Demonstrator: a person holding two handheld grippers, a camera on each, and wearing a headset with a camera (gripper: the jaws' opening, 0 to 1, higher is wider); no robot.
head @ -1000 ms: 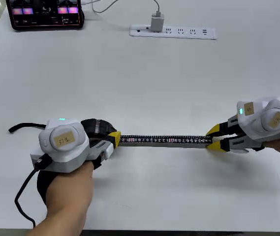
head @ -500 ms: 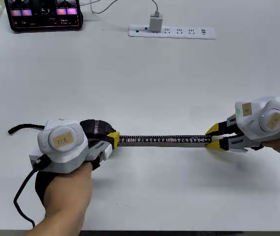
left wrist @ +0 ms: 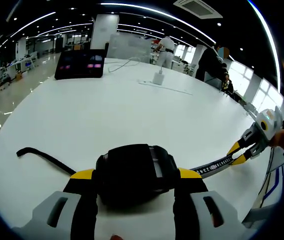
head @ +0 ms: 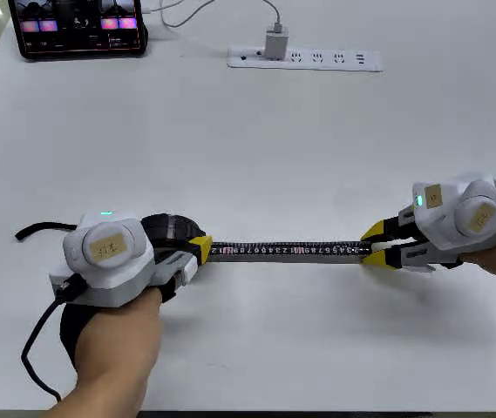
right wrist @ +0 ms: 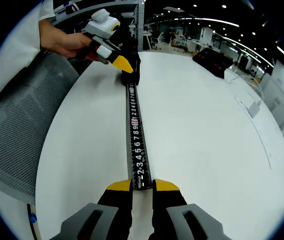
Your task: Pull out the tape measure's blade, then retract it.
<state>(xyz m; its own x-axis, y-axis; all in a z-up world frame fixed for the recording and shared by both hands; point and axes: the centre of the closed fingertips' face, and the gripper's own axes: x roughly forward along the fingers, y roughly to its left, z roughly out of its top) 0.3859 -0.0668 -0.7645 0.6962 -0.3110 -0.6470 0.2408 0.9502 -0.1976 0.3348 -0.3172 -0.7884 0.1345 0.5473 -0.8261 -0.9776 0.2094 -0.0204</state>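
At the lower left of the head view, the left claw [head: 193, 251] is clamped around the black case of the tape measure [head: 169, 229], which rests on the white table [head: 256, 148]. A black strap [head: 34, 229] lies on the table just left of the case. From the case the blade [head: 287, 250] runs straight across the table toward the right, numbers facing up. Its far end is pinched between the yellow tips of the right claw [head: 375, 246] at the middle right. Along the top edge, well apart from all this, sit a dark tablet [head: 78, 22] with a lit screen and, right of it, a white power strip [head: 317, 58] with a charger [head: 275, 40] plugged in.
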